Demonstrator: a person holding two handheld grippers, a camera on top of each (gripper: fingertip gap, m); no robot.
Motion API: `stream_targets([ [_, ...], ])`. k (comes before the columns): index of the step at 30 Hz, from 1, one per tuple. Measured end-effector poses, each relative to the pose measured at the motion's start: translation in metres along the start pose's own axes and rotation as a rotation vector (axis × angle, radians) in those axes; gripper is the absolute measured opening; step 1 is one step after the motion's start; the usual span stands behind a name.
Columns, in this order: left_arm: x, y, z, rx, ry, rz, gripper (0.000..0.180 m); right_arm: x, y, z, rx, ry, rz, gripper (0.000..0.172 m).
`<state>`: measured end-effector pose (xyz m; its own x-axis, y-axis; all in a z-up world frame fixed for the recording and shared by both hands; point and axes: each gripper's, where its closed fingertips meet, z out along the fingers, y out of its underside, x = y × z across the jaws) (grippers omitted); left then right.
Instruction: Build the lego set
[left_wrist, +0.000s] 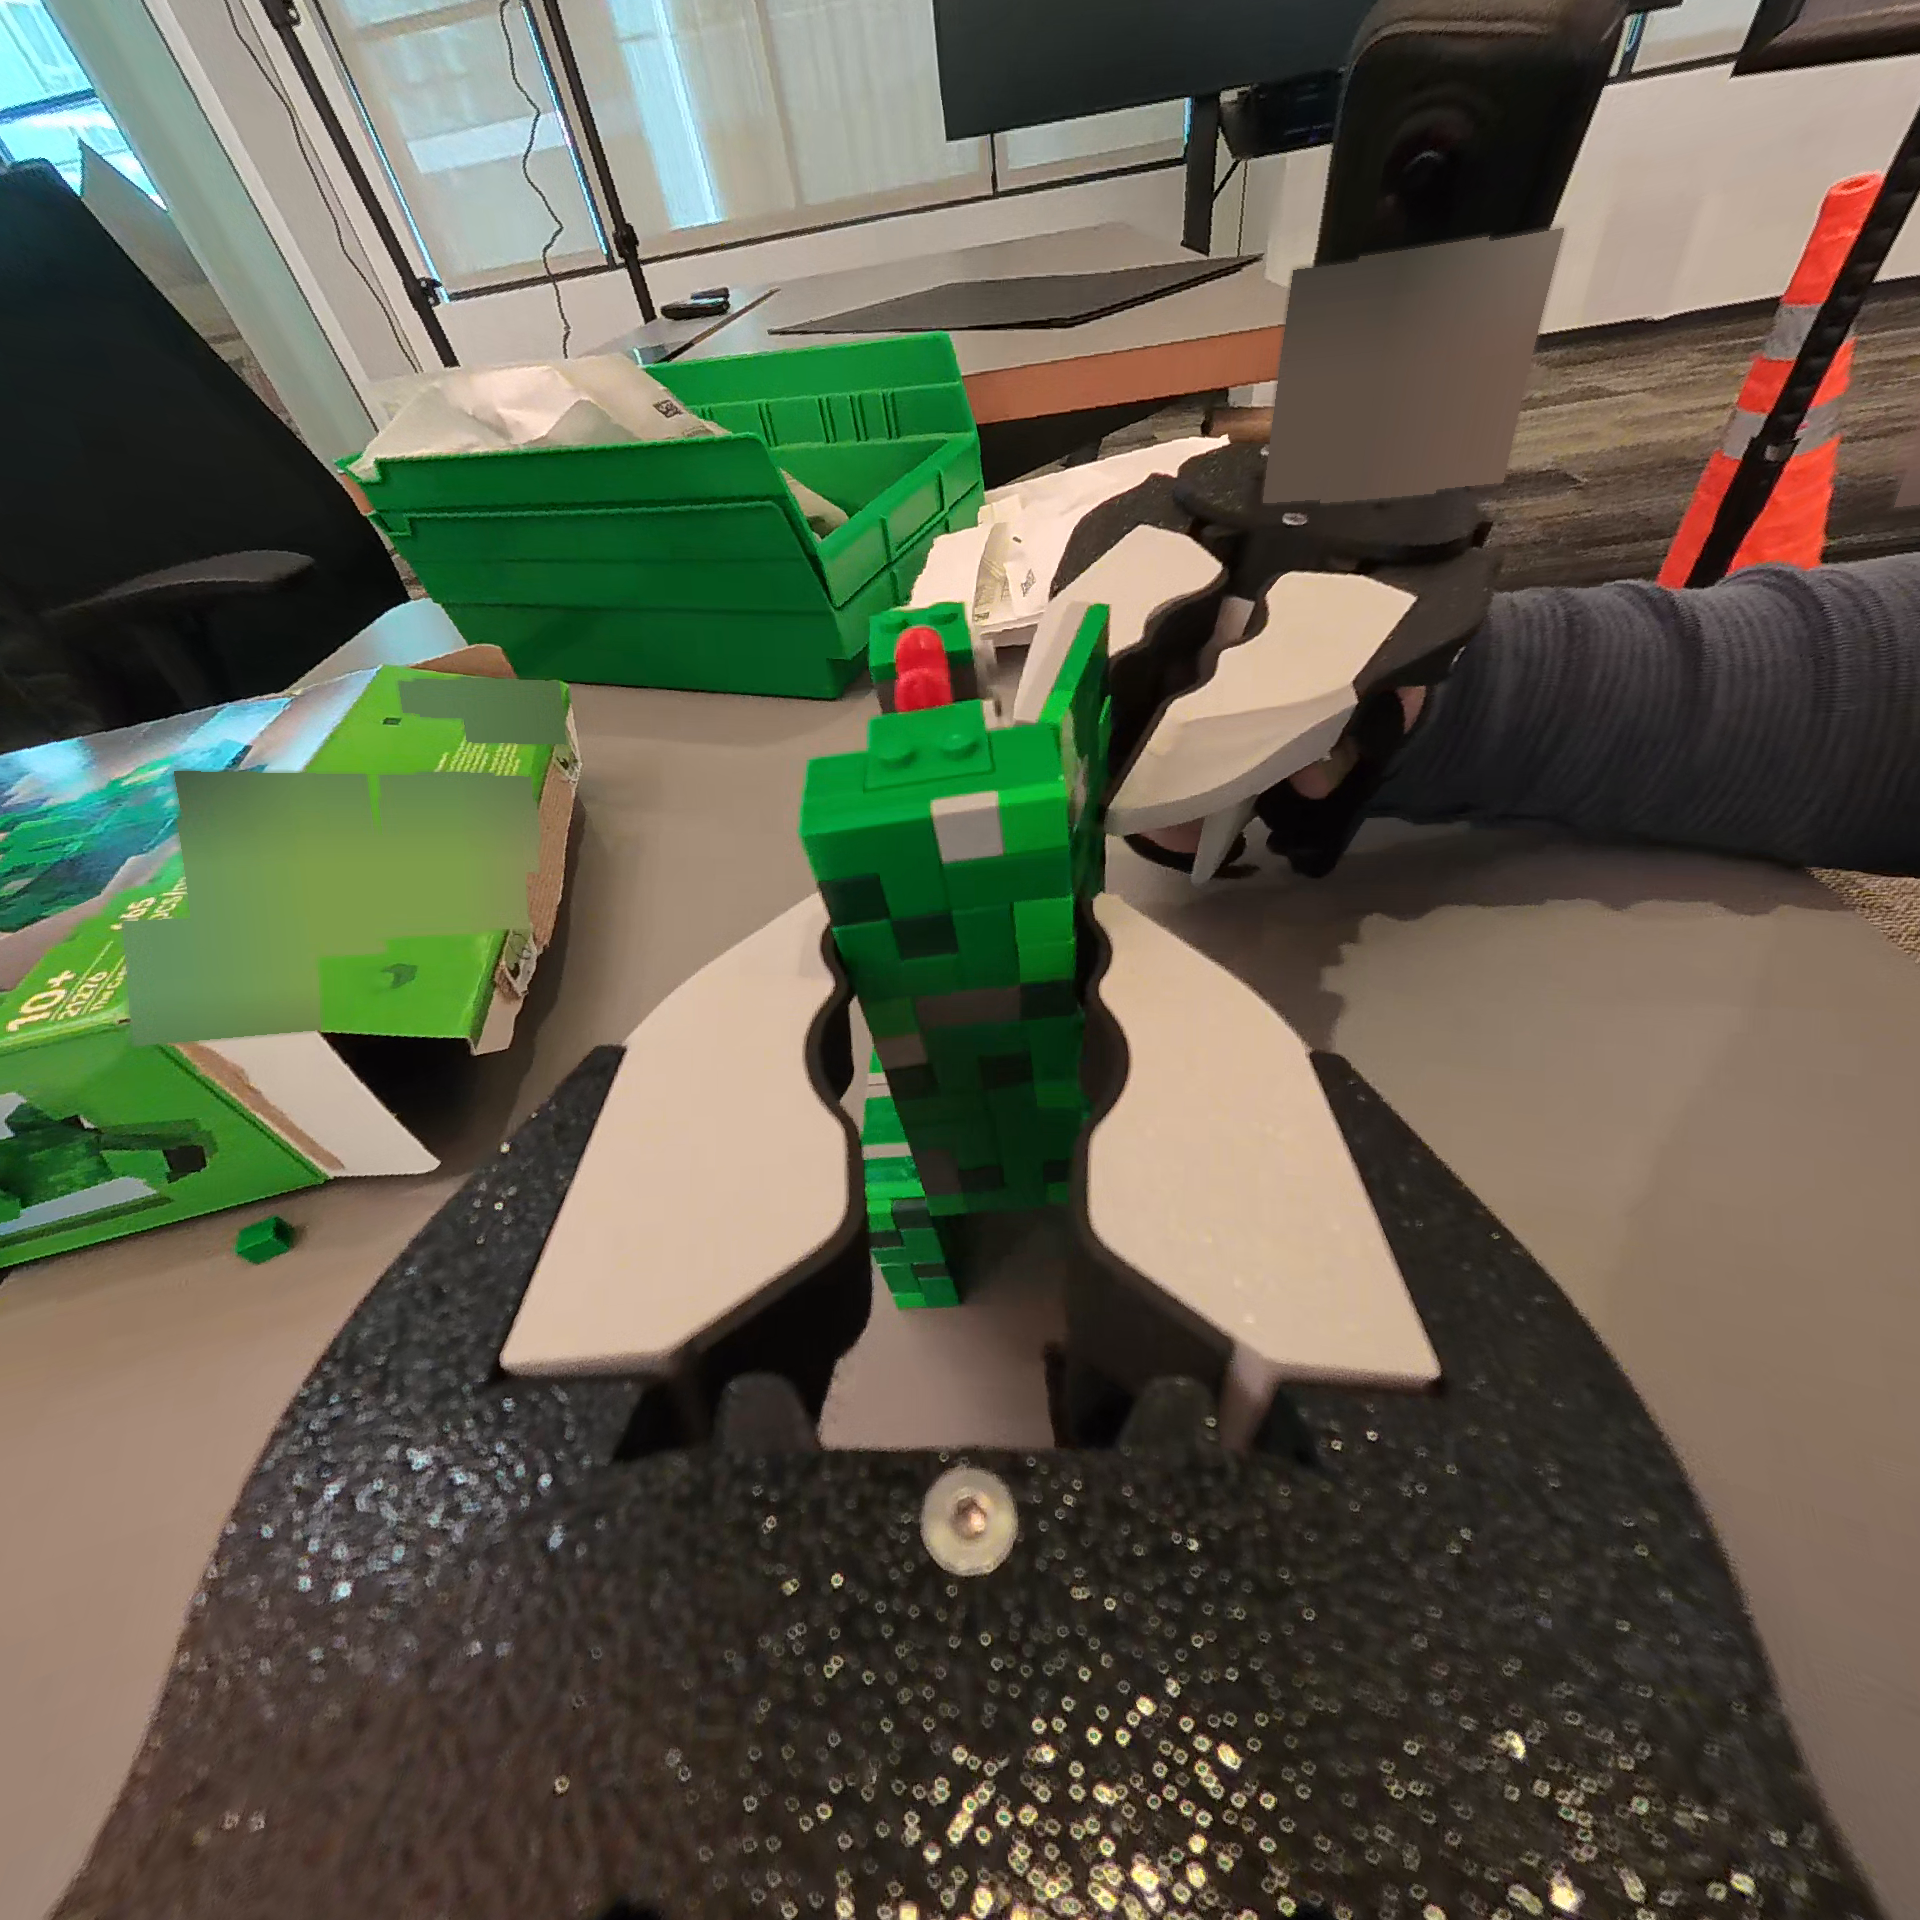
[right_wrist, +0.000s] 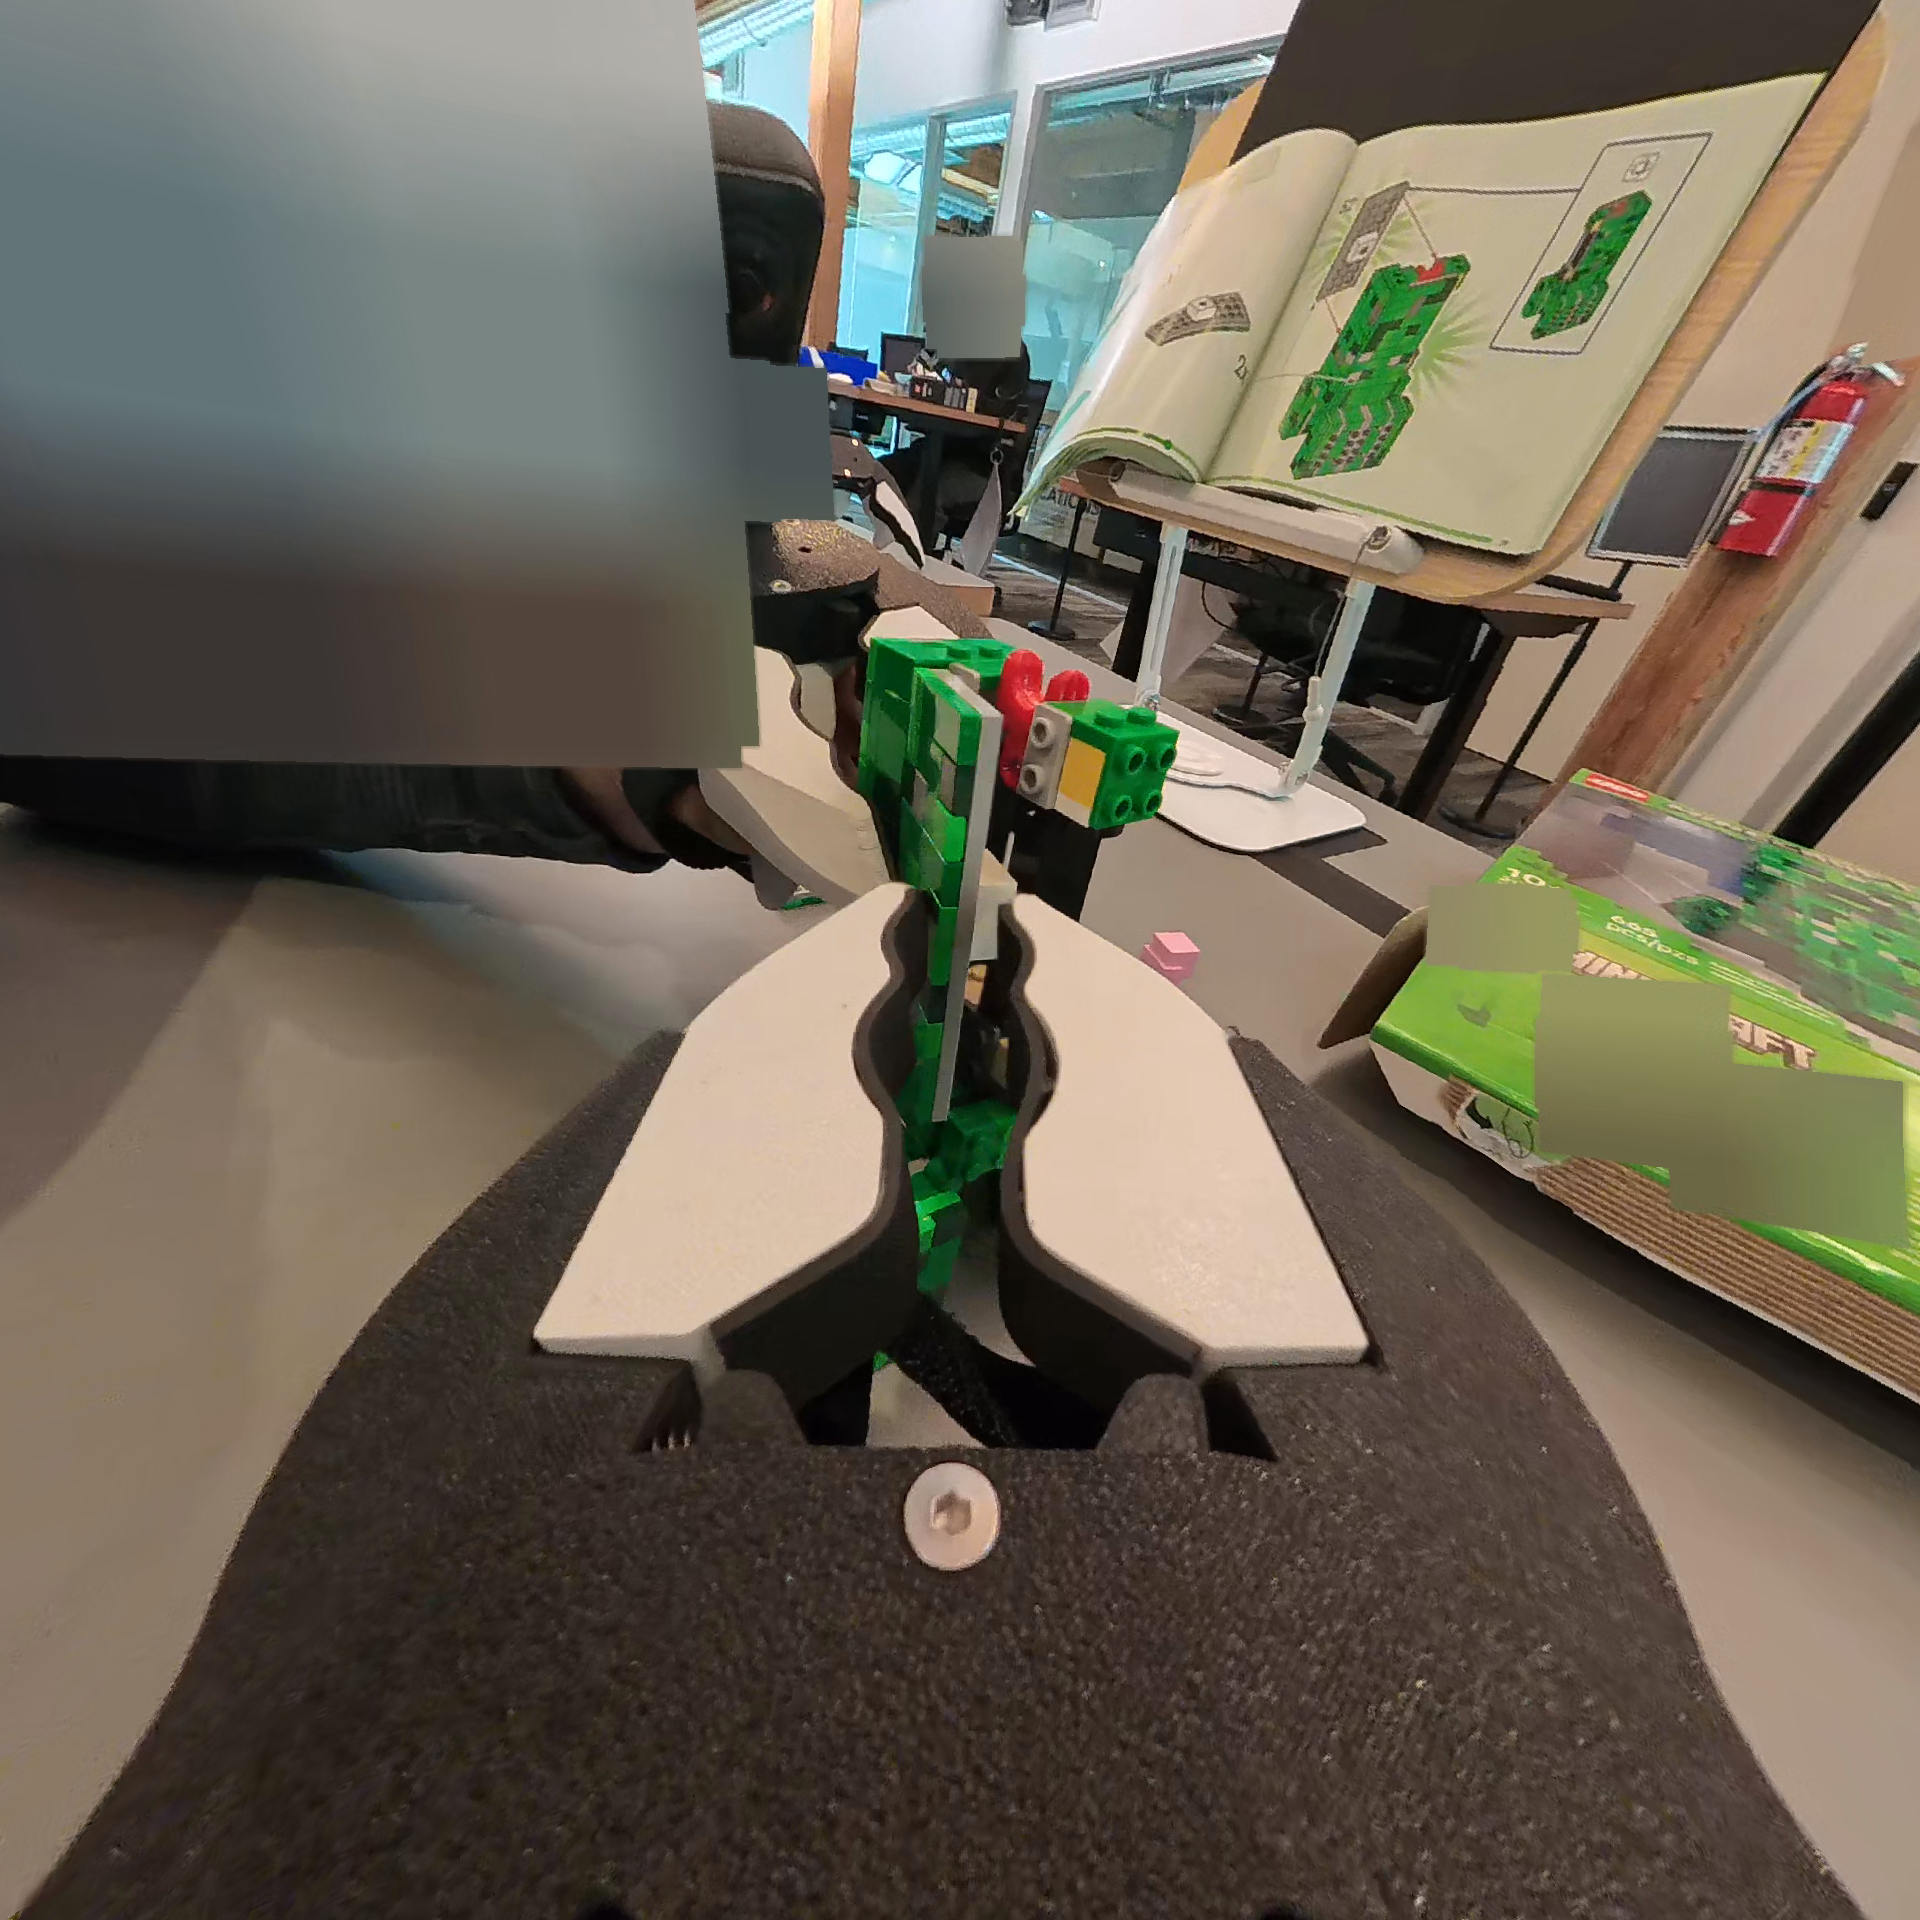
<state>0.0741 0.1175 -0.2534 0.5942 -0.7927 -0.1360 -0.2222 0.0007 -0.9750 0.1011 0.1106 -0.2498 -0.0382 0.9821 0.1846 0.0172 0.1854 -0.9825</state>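
Observation:
A tall green brick model (left_wrist: 935, 810) with red pieces (left_wrist: 916, 670) on top stands on the grey table (left_wrist: 1558, 1143). My left gripper (left_wrist: 961, 925) is shut on the model's body, one finger on each side. My right gripper (left_wrist: 1086, 727) comes in from the right and is shut on a flat green panel (left_wrist: 1081, 707) held against the model's right side. In the right wrist view the right gripper (right_wrist: 956, 914) has the green panel with its grey backing (right_wrist: 940, 790) between the fingertips. The model's red pieces (right_wrist: 1023, 686) and a green block with a yellow face (right_wrist: 1117, 769) show behind it. A left gripper finger (right_wrist: 790, 790) shows at the model's far side.
Green bins (left_wrist: 675, 520) with papers stand at the back. A green cardboard box (left_wrist: 260, 883) lies on the left, also seen in the right wrist view (right_wrist: 1662, 1039). A loose green brick (left_wrist: 265, 1236) and a pink brick (right_wrist: 1172, 954) lie on the table. An open booklet (right_wrist: 1403, 312) rests on a stand.

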Motion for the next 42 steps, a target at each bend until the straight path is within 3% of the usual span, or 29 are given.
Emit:
stream_targets([
  [7, 0.001, 0.001, 0.0, 0.001, 0.005, -0.004, 0.04, 0.001, 0.011, 0.001, -0.056, -0.013, 0.022, 0.016],
  [12, 0.001, 0.002, 0.0, -0.004, 0.018, -0.001, 0.04, -0.003, 0.012, 0.002, -0.077, -0.049, 0.012, 0.008],
  [18, 0.005, 0.015, -0.001, -0.084, 0.069, 0.014, 0.047, -0.004, 0.008, 0.005, -0.046, -0.081, -0.024, 0.008],
  [23, 0.002, 0.021, 0.003, -0.122, 0.013, 0.04, 0.053, -0.002, 0.004, 0.006, -0.007, -0.116, -0.035, 0.008],
  [29, -0.011, 0.007, 0.001, -0.06, -0.119, 0.046, 0.058, -0.002, 0.006, 0.007, -0.013, -0.155, -0.043, 0.008],
  [38, -0.008, 0.007, 0.004, -0.039, -0.086, 0.012, 0.043, 0.004, 0.01, 0.009, -0.027, -0.13, -0.05, 0.009],
  [42, -0.009, 0.007, 0.003, -0.034, -0.077, 0.013, 0.041, 0.01, 0.011, 0.011, -0.038, -0.076, -0.071, 0.018],
])
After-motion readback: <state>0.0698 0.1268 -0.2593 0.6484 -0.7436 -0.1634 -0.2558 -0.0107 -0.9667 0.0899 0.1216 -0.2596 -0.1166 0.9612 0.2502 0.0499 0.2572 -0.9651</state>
